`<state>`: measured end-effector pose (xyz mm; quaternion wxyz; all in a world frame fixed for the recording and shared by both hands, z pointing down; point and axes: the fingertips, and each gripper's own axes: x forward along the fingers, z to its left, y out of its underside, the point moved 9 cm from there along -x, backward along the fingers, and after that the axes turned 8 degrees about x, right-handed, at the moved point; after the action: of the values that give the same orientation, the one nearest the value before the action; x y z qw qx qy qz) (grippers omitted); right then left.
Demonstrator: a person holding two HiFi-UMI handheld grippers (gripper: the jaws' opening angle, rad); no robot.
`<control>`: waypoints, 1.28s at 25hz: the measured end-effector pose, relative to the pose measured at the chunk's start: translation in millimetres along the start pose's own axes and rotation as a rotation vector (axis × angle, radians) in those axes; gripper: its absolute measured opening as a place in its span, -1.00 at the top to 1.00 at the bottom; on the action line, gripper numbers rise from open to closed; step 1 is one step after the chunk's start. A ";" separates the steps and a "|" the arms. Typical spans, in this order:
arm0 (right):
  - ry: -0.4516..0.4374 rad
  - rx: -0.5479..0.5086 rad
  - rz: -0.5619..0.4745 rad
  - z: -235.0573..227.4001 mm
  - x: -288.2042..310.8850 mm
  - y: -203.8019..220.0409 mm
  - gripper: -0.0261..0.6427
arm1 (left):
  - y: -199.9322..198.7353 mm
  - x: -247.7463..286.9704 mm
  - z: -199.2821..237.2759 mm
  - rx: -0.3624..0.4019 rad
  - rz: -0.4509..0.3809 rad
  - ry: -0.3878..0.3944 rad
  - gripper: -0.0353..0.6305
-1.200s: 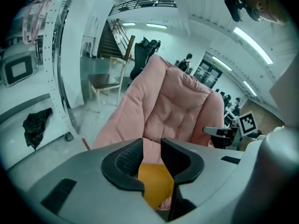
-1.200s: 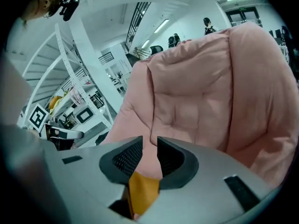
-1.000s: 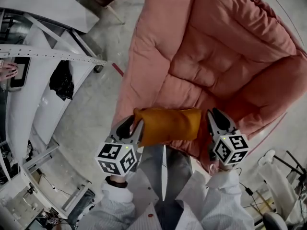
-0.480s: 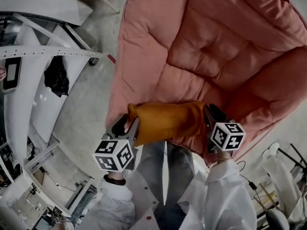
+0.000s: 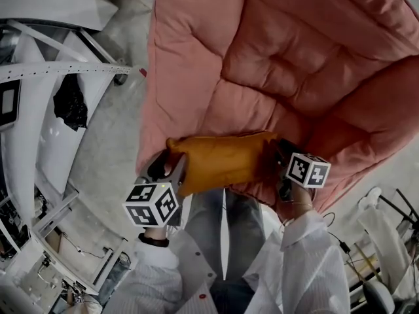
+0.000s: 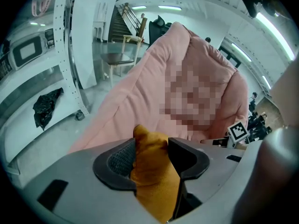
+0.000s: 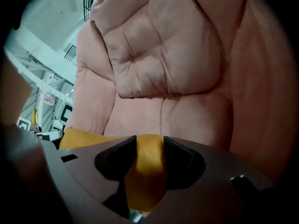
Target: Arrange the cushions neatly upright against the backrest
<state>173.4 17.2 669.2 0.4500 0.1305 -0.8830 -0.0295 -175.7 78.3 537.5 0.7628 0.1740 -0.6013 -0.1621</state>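
An orange cushion (image 5: 219,159) lies crosswise at the front edge of the pink padded chair (image 5: 275,64). My left gripper (image 5: 169,167) has the cushion's left end between its jaws, and my right gripper (image 5: 280,152) has its right end. In the left gripper view the orange fabric (image 6: 152,181) fills the gap of the left gripper (image 6: 152,146) and touches both pads. In the right gripper view the cushion (image 7: 145,176) likewise fills the right gripper (image 7: 149,146). Both pairs of jaws have just been opening with the cushion still between them. Ahead rises the quilted backrest (image 7: 163,45).
A white metal frame (image 5: 59,70) with a black bag (image 5: 69,106) stands on the grey floor (image 5: 111,142) left of the chair. A wooden chair (image 6: 124,48) stands further back. Stands and cables (image 5: 386,221) sit at the lower right.
Both grippers and the cushion have sunk towards the seat's front edge. The right gripper has rolled and its marker cube shows a different face. Both pairs of jaws stand wider.
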 end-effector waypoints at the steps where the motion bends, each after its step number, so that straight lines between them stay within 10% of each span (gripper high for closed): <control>1: -0.005 0.024 0.024 -2.6 3.7 3.0 0.48 | 0.5 1.6 0.8 -0.007 0.003 0.001 0.25; 17: -0.112 0.227 0.212 -22.0 34.9 8.1 0.34 | 5.0 9.9 0.9 -0.041 0.025 -0.028 0.18; 32: -0.066 0.065 0.219 -2.9 28.7 16.6 0.74 | 5.6 8.2 -1.0 0.005 0.091 0.007 0.52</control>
<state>156.2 26.1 696.3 0.4166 0.0465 -0.9068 0.0441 -172.7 79.7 546.9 0.7711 0.1489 -0.6062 -0.1251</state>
